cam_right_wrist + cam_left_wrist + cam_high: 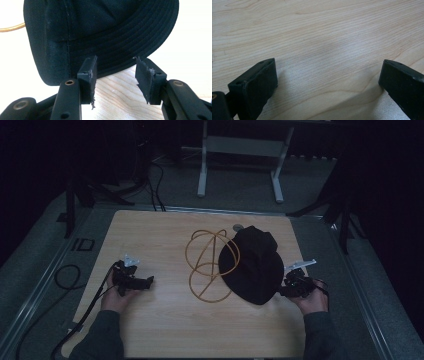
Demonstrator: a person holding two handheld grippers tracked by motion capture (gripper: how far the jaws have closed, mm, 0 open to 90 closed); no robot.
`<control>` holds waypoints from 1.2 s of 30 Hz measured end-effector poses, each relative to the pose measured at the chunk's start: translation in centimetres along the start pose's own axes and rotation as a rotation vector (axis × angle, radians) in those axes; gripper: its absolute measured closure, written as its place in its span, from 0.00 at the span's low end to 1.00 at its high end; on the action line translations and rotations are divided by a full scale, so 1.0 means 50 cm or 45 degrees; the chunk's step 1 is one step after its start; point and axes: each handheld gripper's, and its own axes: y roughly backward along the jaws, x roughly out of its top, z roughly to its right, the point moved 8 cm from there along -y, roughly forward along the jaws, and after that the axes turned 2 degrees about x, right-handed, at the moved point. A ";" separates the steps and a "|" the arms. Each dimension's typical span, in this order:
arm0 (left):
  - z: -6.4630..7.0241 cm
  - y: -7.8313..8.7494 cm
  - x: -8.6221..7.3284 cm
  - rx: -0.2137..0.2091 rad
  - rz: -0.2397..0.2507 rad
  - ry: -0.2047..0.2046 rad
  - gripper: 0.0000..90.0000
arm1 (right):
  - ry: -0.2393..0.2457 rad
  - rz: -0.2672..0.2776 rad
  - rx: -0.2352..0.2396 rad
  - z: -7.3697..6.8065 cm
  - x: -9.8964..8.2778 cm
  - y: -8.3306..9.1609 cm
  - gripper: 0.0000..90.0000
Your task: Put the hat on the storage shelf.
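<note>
R gripper [115, 80] open, empty, at black hat [105, 32] brim | L gripper [327, 82] open over bare table [324, 32] | high view: wire frame [207, 265]

The hat [105, 32] just beyond the right gripper [115, 72]'s jaws is matt black woven cloth, its brim ridged with rows of concentric stitching and a sewn seam running down the crown. Those jaws look like matt black plastic with brass-coloured rivets at the links; their inner pads are rough and frayed at the edges. The bench [317, 37] under the left gripper [328, 75]'s jaws is pale wood, smooth, with fine grain lines and a soft satin sheen. Beside the hat, away from the right jaws, the wire frame [207, 265] looks like thin, smooth, golden metal.
</note>
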 end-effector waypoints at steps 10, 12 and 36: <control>0.000 0.000 0.000 0.000 0.000 0.000 0.02 | 0.065 -0.078 0.037 -0.015 0.026 0.022 0.55; 0.000 0.000 0.000 0.000 0.000 0.000 0.02 | 0.081 -0.094 0.046 -0.018 0.031 0.025 0.55; 0.000 0.000 0.001 0.000 0.003 -0.001 0.02 | 0.155 -0.286 0.166 -0.049 0.083 0.034 0.48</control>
